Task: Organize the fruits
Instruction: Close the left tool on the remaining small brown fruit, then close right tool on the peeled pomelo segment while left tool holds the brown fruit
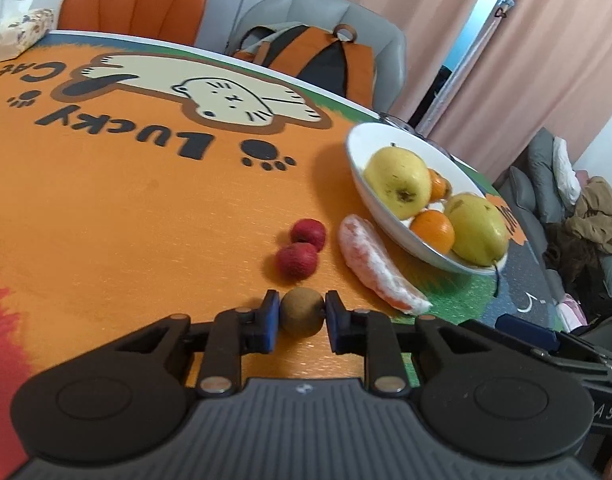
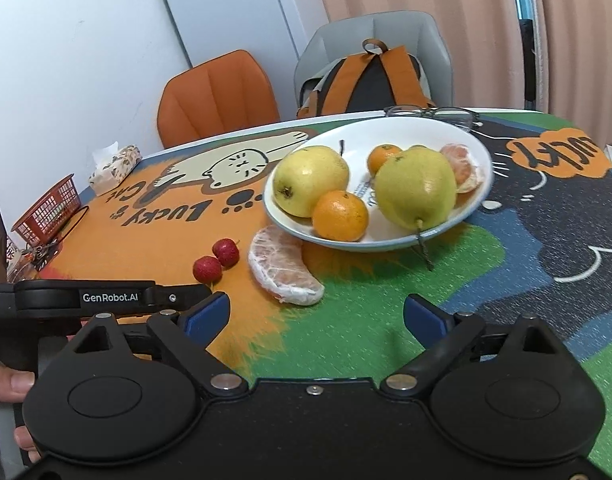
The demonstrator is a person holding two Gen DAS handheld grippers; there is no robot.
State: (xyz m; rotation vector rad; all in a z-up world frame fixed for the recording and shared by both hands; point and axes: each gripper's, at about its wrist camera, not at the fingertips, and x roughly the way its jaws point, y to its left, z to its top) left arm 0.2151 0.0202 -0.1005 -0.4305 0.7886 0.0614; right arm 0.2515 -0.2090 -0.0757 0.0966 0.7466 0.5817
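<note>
Our left jaws were clamped on a small brown round fruit (image 1: 302,311), the blue pads (image 1: 271,322) pressing it from both sides just above the orange table (image 1: 106,208). Our right jaws stood wide apart with nothing between them, the right gripper (image 2: 316,314) hovering over the green patch of the table. Just beyond the left gripper (image 1: 301,320) lay two small red fruits (image 1: 302,247) touching each other, and beside them a peeled citrus piece (image 1: 376,266) resting against the white bowl (image 1: 360,140). In the bowl we saw two yellow pears (image 2: 416,188), oranges (image 2: 340,215) and another peeled segment (image 2: 462,168).
</note>
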